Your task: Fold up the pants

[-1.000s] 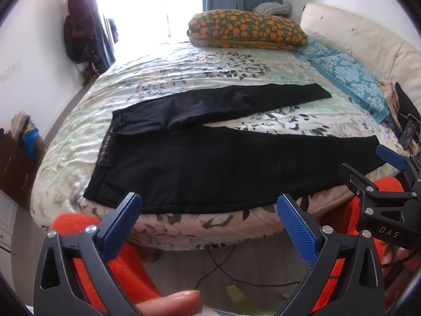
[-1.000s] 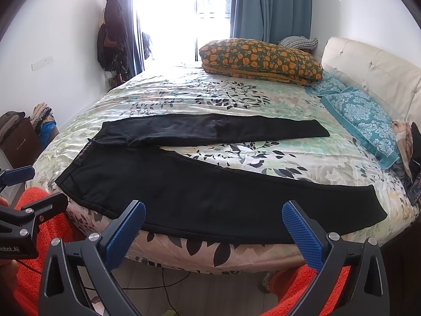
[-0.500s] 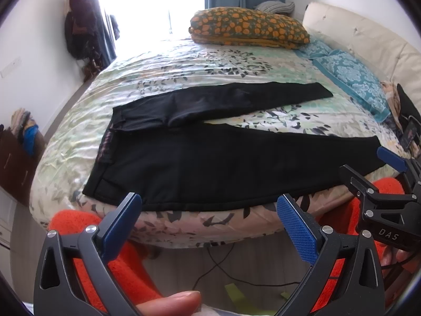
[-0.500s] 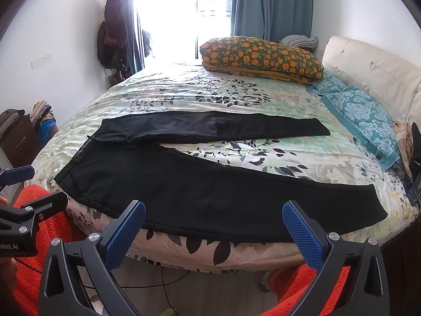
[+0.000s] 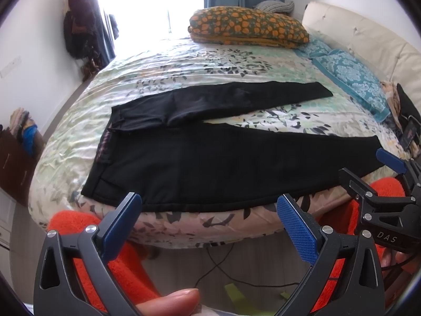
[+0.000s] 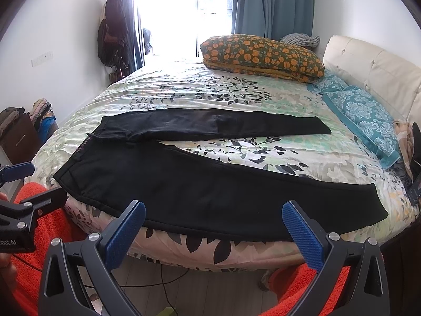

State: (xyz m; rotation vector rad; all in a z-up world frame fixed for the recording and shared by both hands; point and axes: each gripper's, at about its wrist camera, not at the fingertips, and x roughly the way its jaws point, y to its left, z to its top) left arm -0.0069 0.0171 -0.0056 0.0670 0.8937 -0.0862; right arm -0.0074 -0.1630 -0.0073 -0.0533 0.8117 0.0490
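A bed (image 6: 184, 89) with a leaf-print cover fills the room beyond the fingers. Far ahead, a bright window (image 6: 184, 13) glares between blue curtains (image 6: 271, 2); a cream headboard (image 6: 368, 68) stands at right.

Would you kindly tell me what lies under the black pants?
The black pants lie spread on the floral bedspread. The bedspread beneath them is covered, so anything there cannot be seen.

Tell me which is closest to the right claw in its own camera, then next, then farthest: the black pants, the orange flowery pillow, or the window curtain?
1. Black pants: spread on the bed's near edge, just ahead of the right claw.
2. Orange flowery pillow: on the bed's far side, toward the right.
3. Blue curtain: hanging at the back wall, behind the pillow.
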